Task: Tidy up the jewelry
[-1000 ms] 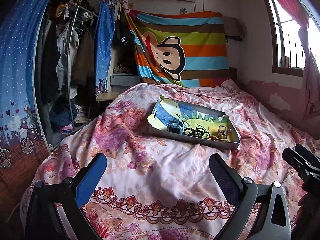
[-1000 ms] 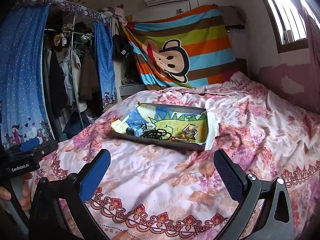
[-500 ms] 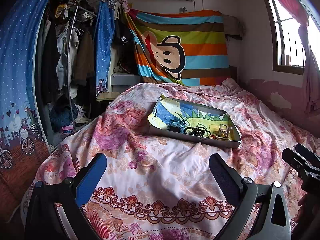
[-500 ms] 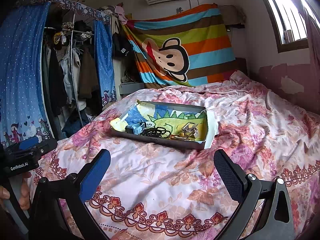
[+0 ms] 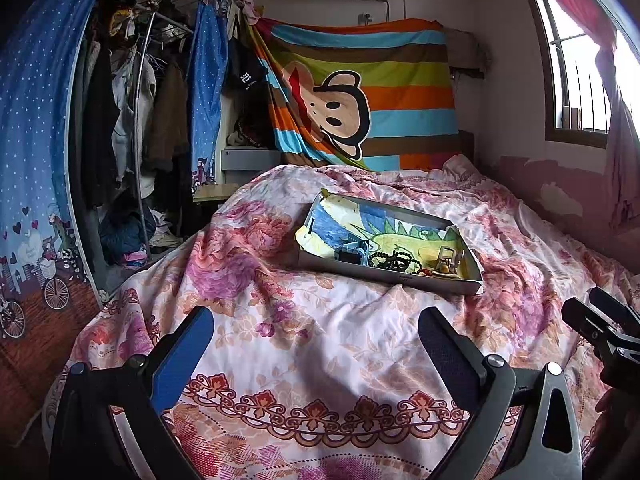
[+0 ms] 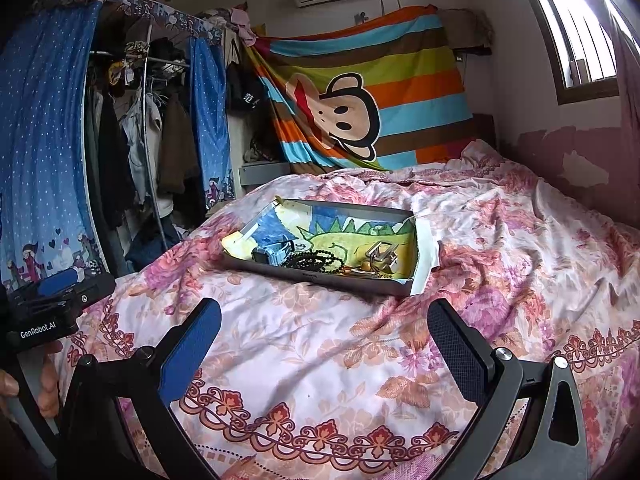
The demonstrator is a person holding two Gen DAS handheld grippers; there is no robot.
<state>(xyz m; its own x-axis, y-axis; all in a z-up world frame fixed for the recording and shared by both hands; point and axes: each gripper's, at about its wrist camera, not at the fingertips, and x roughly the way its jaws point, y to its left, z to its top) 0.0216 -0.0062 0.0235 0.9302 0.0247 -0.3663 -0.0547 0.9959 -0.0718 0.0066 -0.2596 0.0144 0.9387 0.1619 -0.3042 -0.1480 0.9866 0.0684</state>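
The bed (image 5: pixel 328 344) carries a rumpled pink floral quilt. A shallow grey tray (image 5: pixel 384 276) lies on it, holding a blue watch (image 6: pixel 274 251), black beads (image 6: pixel 314 261) and a metal clasp (image 6: pixel 382 253). Beyond the tray hangs a striped monkey blanket (image 5: pixel 360 96). Both left tool (image 5: pixel 312 336) and right tool (image 6: pixel 324 332) hover before the tray, fingers apart, empty.

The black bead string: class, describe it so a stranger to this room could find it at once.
On the floral bedspread lies a shallow grey tray lined with a dinosaur drawing. The black bead string lies heaped near the tray's front wall, between a blue watch and metal clips; nothing else there is dark and beaded.
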